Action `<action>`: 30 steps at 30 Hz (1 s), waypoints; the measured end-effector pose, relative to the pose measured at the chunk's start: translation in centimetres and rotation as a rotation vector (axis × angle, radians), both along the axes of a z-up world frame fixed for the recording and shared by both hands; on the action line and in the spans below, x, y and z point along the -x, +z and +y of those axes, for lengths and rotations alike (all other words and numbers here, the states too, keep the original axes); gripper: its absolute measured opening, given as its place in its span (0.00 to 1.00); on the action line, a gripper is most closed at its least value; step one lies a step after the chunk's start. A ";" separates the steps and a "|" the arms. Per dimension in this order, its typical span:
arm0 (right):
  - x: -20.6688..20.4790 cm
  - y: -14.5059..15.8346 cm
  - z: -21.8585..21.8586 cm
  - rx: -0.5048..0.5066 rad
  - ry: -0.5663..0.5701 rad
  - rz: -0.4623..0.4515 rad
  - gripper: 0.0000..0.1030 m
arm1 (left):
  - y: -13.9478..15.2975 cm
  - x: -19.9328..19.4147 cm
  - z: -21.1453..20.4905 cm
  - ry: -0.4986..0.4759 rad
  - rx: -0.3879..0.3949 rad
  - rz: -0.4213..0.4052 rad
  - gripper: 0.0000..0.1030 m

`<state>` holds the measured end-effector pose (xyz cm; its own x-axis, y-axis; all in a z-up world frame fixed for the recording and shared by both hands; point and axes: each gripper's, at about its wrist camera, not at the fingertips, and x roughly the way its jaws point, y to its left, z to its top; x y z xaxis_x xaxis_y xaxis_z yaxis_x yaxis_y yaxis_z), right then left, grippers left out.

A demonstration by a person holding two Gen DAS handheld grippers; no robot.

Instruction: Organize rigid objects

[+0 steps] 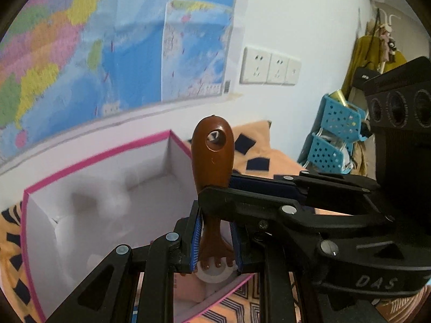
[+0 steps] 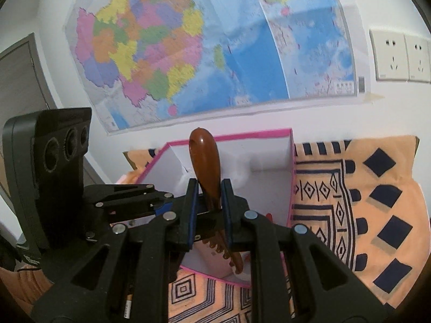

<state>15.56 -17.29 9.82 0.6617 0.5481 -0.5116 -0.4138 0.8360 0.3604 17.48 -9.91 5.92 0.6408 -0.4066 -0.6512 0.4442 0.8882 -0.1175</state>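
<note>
Brown wooden massager (image 1: 212,167) | both hand-held grippers clamp it | above pink-rimmed box (image 1: 94,158)

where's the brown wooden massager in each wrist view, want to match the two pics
Left wrist view: the wooden massager stands upright at centre, gripped by both grippers, its handle hole facing the camera, in front of the pink-edged box.
Right wrist view: the same massager is at centre, seen edge-on, rising between this gripper's pads.
Shared landmark: the wall map behind the box.
</note>
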 end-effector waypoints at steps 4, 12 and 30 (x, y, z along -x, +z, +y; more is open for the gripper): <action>-0.9 -1.3 -0.1 0.012 -0.006 0.045 0.18 | -1.6 -1.1 -0.2 0.006 -0.009 0.054 0.19; -1.5 -2.4 -0.5 0.051 -0.070 0.076 0.21 | -3.3 -2.1 0.8 0.056 0.006 0.129 0.22; 4.6 -2.2 -0.3 -0.019 0.050 0.057 0.24 | -1.1 6.1 7.6 0.136 0.089 -0.002 0.33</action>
